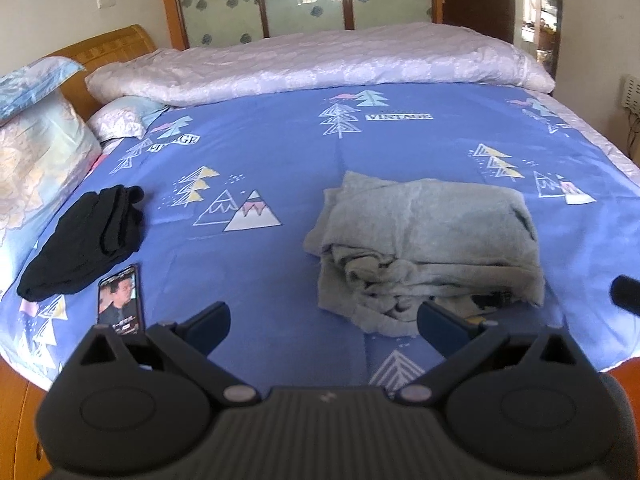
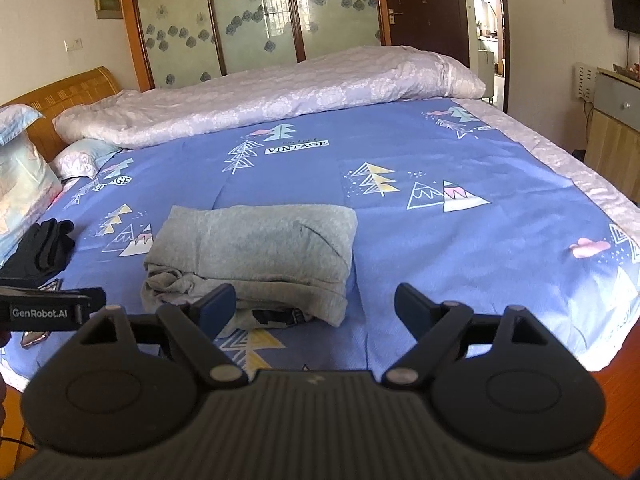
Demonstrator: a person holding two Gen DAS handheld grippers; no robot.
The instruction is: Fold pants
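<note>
Grey pants (image 1: 428, 240) lie folded into a thick bundle on the blue patterned bedsheet (image 1: 280, 168), with bunched layers at the near edge. They also show in the right wrist view (image 2: 256, 256). My left gripper (image 1: 324, 320) is open and empty, just short of the bundle's near left corner. My right gripper (image 2: 314, 306) is open and empty, hovering above the near edge of the bundle. The left gripper's body (image 2: 52, 308) shows at the left edge of the right wrist view.
A folded black garment (image 1: 84, 248) and a phone (image 1: 120, 300) with a lit screen lie at the left of the bed. Pillows (image 1: 36, 152) and a wooden headboard are at far left. A rolled pale quilt (image 1: 320, 64) lies along the far side. A cabinet (image 2: 616, 128) stands right.
</note>
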